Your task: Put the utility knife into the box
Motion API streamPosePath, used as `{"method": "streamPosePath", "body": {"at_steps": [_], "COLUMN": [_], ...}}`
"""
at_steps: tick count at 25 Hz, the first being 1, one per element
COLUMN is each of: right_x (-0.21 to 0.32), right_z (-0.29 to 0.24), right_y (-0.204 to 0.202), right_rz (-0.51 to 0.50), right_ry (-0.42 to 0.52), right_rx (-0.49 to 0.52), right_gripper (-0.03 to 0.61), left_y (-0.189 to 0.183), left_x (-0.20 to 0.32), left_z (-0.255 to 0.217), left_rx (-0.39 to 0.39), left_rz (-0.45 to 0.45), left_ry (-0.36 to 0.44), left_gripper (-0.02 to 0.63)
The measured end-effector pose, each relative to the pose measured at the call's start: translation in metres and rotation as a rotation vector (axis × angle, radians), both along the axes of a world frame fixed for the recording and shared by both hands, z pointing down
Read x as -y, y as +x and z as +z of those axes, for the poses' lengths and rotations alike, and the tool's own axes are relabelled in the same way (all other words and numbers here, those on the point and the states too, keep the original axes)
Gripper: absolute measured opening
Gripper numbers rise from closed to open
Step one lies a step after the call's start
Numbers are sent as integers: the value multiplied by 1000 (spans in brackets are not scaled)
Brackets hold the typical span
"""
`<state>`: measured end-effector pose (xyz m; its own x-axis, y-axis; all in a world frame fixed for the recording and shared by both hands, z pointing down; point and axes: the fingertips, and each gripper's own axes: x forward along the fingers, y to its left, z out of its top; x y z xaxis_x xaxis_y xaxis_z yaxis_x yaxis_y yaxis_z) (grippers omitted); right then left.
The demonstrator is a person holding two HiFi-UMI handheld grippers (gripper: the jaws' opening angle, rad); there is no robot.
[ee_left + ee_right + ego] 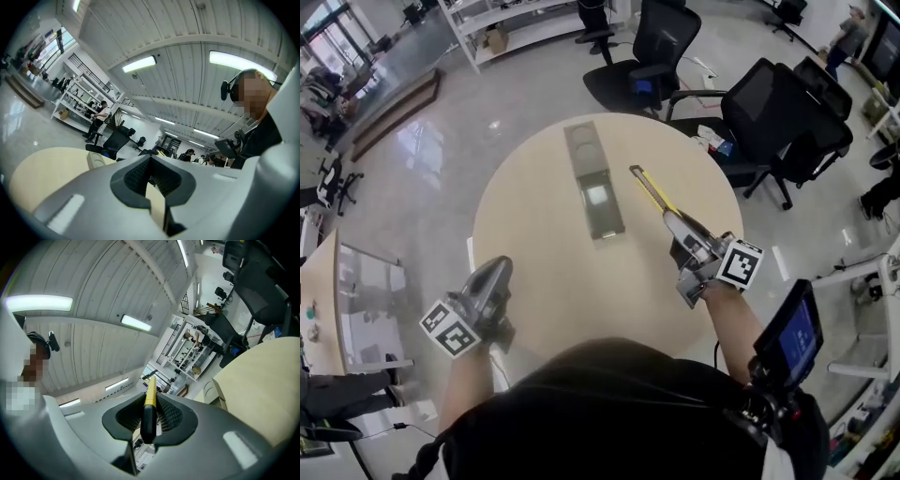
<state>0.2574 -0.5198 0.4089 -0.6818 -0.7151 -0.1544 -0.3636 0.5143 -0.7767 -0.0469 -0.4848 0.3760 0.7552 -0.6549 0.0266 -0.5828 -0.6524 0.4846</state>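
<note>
Knife held in the right gripper, box waiting at the table's middle

Nearest on the left, the left gripper rests at the near-left edge of the round beige table, its jaws closed on each other with nothing between them. A little farther on the right side, the right gripper has its jaws clamped on the black handle end of the utility knife. The knife's yellow length sticks out past the jaws and points far and left. Its tip ends just right of the box and is apart from it. The grey, see-through box lies at the middle of the table, running near to far, and seems to be opened flat with its second half on the far side. Beyond the table's far-right edge stand black office chairs.
</note>
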Motion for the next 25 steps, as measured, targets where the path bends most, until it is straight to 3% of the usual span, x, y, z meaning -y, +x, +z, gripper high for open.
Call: {"method": "streamPosePath", "body": {"at_steps": [4, 9, 20, 25], "right_x": [19, 36, 119, 138], "right_z": [23, 58, 152, 220], "right_y": [-5, -33, -72, -68], "right_rz": [53, 98, 54, 142], "right_ry": [-28, -129, -332, -618], "right_rx": [-57, -50, -96, -83], "right_gripper": [87, 87, 87, 87], "left_y": [-10, -27, -37, -28], "left_x": [32, 73, 153, 177], "left_z": [20, 48, 128, 167], "left_rx": [-4, -11, 16, 32], "left_rz": [28, 71, 9, 5], "left_ry": [-21, -42, -113, -161], "left_gripper": [-3, -3, -3, -3]}}
